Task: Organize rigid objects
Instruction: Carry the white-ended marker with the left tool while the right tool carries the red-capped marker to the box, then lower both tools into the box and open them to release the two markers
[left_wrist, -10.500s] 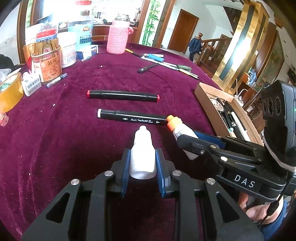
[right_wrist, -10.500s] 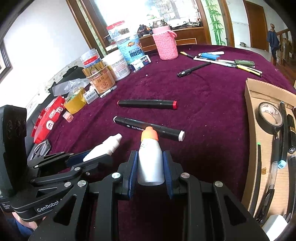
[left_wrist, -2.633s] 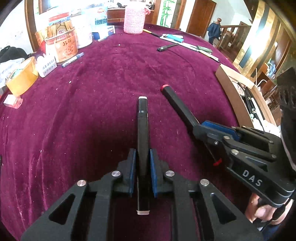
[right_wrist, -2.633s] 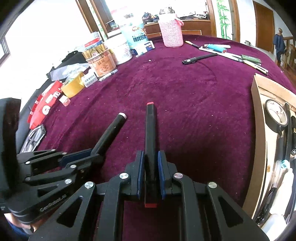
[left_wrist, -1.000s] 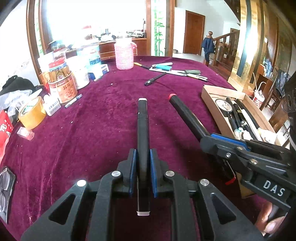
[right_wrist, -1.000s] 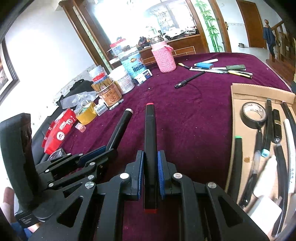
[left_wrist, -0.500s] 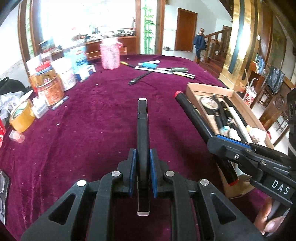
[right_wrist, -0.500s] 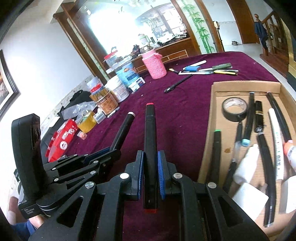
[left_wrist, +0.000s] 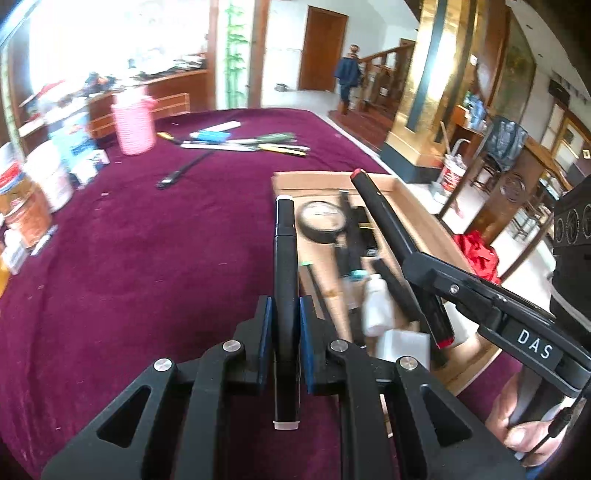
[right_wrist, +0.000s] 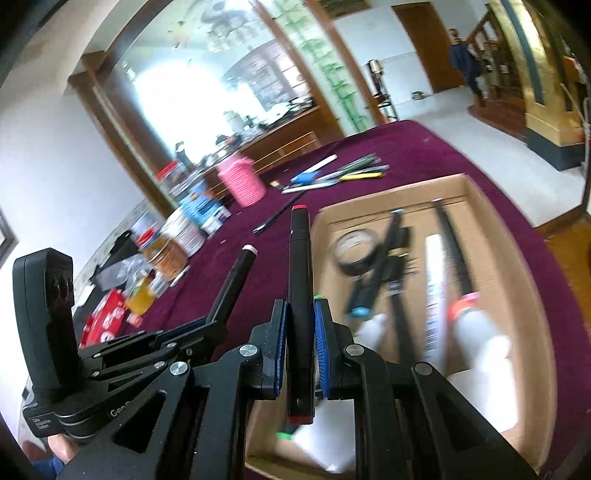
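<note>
Plainly, much here is blurred: inside the cardboard box (right_wrist: 509, 258) the pens, the white bottles and the orange-capped bottle (right_wrist: 476, 317) smear together in the right wrist view, and the roll of black tape (left_wrist: 323, 221) near the box's far end is the only content with a clear outline. The jars and tins along the table's far left edge are soft too. The near end of the box is cut off behind the gripper bodies in both views.

The left gripper (left_wrist: 284, 332) has its blue pads closed narrowly on the white-capped black marker (left_wrist: 285, 266), gripped below its middle; one white end sticks out behind the fingers, the other points ahead over the purple tablecloth (left_wrist: 129, 258), just beside the box's left wall.

The right gripper (right_wrist: 300, 345) likewise clamps the red-capped black marker (right_wrist: 300, 280) near its rear end, red tip showing behind the pads, the long front part reaching forward. It hangs above the box's left edge. From the left wrist view, that marker slants over the box interior.
</note>
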